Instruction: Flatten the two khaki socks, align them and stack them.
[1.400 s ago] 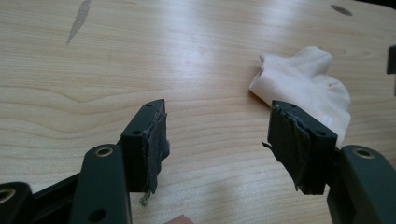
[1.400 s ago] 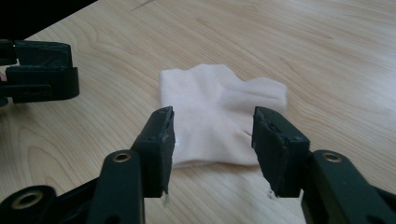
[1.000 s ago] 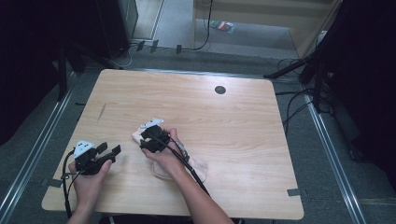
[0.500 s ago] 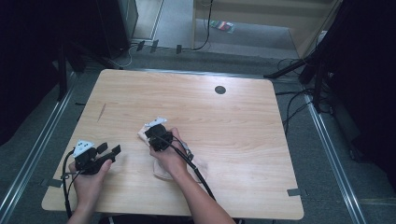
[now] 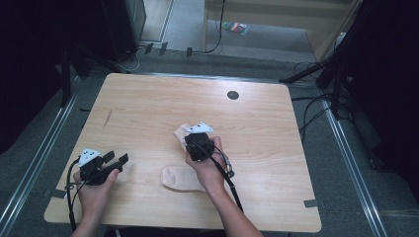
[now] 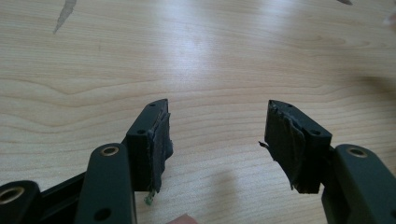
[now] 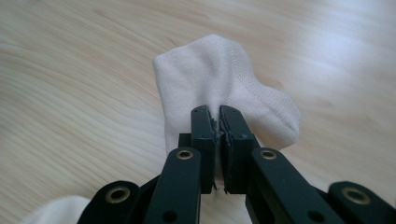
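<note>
sock point(image 7: 219, 79) at frame centre, now pinched in the right hand-held gripper point(image 7: 218, 122), whose jaws have just closed on it and moved it up the counter point(image 5: 148, 98); a fold looks underway. left hand-held gripper point(image 6: 215, 135) spread, idle.

We see a pale pink sock point(image 7: 219, 79) pinched at a fold, its knit bunched into a soft hump with the ribbed edge curving down one side, lifted partly off the wooden table. A second sock point(image 5: 180, 177) of the same pale colour lies flat nearer the table's front edge.
</note>
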Available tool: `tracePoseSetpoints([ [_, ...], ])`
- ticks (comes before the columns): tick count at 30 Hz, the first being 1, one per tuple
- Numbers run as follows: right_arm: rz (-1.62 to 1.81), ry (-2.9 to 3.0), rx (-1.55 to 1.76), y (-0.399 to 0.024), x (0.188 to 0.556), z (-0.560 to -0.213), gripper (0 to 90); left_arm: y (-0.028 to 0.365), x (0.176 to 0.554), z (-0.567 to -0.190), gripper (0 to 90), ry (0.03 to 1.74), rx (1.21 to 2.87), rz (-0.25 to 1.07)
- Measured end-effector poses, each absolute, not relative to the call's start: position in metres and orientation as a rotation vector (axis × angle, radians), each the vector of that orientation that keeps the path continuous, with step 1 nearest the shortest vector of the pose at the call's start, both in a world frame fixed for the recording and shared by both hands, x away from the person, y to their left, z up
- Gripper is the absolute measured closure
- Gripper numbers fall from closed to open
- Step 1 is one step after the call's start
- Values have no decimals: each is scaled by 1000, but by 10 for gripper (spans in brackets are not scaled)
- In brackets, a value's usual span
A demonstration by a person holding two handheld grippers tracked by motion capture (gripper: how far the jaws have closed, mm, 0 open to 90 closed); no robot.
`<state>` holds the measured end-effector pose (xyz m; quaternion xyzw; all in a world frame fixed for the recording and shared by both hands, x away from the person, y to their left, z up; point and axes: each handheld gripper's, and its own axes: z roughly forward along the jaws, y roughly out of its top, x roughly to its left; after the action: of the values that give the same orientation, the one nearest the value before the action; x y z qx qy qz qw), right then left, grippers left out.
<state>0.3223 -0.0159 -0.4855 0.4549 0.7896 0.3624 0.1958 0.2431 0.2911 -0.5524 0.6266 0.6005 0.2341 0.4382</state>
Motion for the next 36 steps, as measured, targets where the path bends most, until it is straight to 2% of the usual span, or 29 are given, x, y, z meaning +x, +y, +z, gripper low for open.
tracePoseSetpoints([
  [5, 920, 2146, 1432, -37, 324, -510, 862, 291, 243, -552, 413, 1493, 1562, 584],
  [9, 896, 2156, 1445, -38, 325, -521, 840, 290, 242, -552, 415, 1491, 1561, 595],
  [10, 891, 2155, 1449, -38, 325, -524, 802, 290, 242, -552, 415, 1492, 1560, 594],
  [12, 934, 2181, 1440, -41, 326, -525, 639, 290, 242, -552, 415, 1491, 1559, 591],
  [14, 969, 2187, 1426, -47, 325, -521, 573, 290, 242, -552, 415, 1490, 1559, 590],
  [16, 1001, 2181, 1423, -56, 326, -516, 548, 291, 242, -552, 415, 1489, 1559, 589],
  [22, 1047, 2118, 1468, -85, 349, -507, 546, 290, 242, -552, 417, 1489, 1561, 598],
  [29, 1046, 2257, 1446, -87, 371, -525, 417, 290, 242, -552, 418, 1488, 1562, 598],
  [32, 1012, 2288, 1478, -83, 372, -530, 438, 290, 243, -552, 417, 1487, 1562, 597],
  [36, 988, 2276, 1503, -82, 369, -530, 699, 290, 243, -552, 417, 1488, 1561, 599],
])
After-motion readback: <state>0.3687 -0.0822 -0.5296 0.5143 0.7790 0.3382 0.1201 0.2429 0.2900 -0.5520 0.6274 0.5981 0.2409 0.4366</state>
